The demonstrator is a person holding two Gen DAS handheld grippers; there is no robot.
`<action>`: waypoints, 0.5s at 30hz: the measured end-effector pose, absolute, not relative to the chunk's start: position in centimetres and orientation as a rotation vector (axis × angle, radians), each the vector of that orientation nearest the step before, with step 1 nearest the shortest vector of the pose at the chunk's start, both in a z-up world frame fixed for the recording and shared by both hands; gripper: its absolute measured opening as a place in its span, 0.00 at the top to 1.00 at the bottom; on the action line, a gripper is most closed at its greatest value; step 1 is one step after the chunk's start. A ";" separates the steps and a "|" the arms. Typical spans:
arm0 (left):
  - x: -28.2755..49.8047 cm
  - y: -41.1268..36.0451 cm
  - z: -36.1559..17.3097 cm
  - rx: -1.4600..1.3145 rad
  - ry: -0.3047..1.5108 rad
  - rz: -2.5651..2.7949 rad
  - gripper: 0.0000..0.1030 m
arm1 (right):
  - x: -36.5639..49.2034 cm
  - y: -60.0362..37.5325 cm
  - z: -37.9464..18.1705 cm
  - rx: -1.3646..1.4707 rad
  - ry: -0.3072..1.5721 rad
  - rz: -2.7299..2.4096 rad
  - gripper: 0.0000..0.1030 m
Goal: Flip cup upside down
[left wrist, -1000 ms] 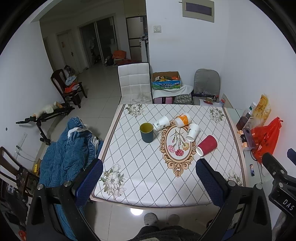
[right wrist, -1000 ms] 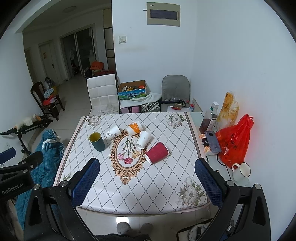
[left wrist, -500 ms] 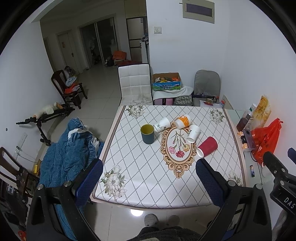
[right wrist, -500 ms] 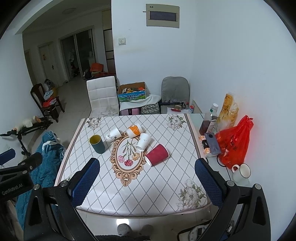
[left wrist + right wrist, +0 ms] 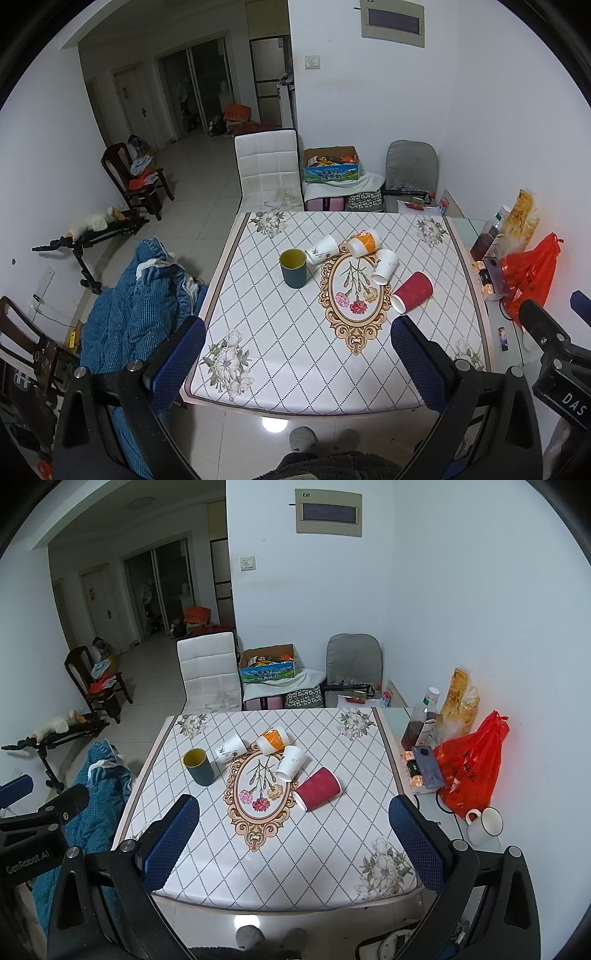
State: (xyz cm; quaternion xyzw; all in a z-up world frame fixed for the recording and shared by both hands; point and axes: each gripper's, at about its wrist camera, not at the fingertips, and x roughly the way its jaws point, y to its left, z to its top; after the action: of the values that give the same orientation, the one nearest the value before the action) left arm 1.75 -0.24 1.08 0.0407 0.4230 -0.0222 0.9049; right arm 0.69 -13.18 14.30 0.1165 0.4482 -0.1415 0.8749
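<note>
The approach has hardly begun: the left gripper (image 5: 297,356) and right gripper (image 5: 293,832) both hang high above the near edge of the surface (image 5: 295,350), fingers spread wide and empty. The dark cup (image 5: 293,268) stands upright at mid-left, well apart from both. Next, I judge, one gripper must descend and close around its wall before turning it over

White diamond-lattice tablecloth (image 5: 295,332) with a floral oval centre. Dark teal cup (image 5: 293,268), yellow inside; red cup (image 5: 413,291); orange-and-white cup (image 5: 364,242).
</note>
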 end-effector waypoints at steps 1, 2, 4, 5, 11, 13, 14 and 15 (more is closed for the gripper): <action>1.7 -0.3 1.2 0.084 0.872 -0.047 0.00 | 0.7 -13.2 14.3 0.244 0.936 -0.294 0.00; 1.8 -0.4 1.3 0.086 0.871 -0.047 0.00 | 0.7 -13.2 14.3 0.244 0.935 -0.294 0.00; 1.7 -0.4 1.3 0.082 0.872 -0.048 0.00 | 0.8 -13.2 14.3 0.244 0.936 -0.295 0.00; 1.6 -0.4 1.5 0.082 0.871 -0.049 0.00 | 0.8 -13.2 14.3 0.244 0.935 -0.294 0.00; 1.4 -0.6 1.6 0.084 0.866 -0.048 0.00 | 0.7 -13.2 14.4 0.248 0.932 -0.292 0.00; 1.0 -0.7 1.9 0.088 0.861 -0.049 0.00 | 0.6 -13.1 14.4 0.248 0.932 -0.291 0.00; 0.8 -0.5 2.0 0.088 0.859 -0.049 0.00 | 0.5 -13.1 14.5 0.250 0.931 -0.290 0.00; 0.8 -0.5 2.1 0.087 0.857 -0.049 0.00 | 0.5 -13.1 14.5 0.250 0.930 -0.289 0.00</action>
State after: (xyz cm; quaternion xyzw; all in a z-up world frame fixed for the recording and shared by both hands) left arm 0.76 -0.49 2.09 0.0423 0.4155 -0.0236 0.9083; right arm 0.50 -13.10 14.48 0.1199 0.4458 -0.1384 0.8762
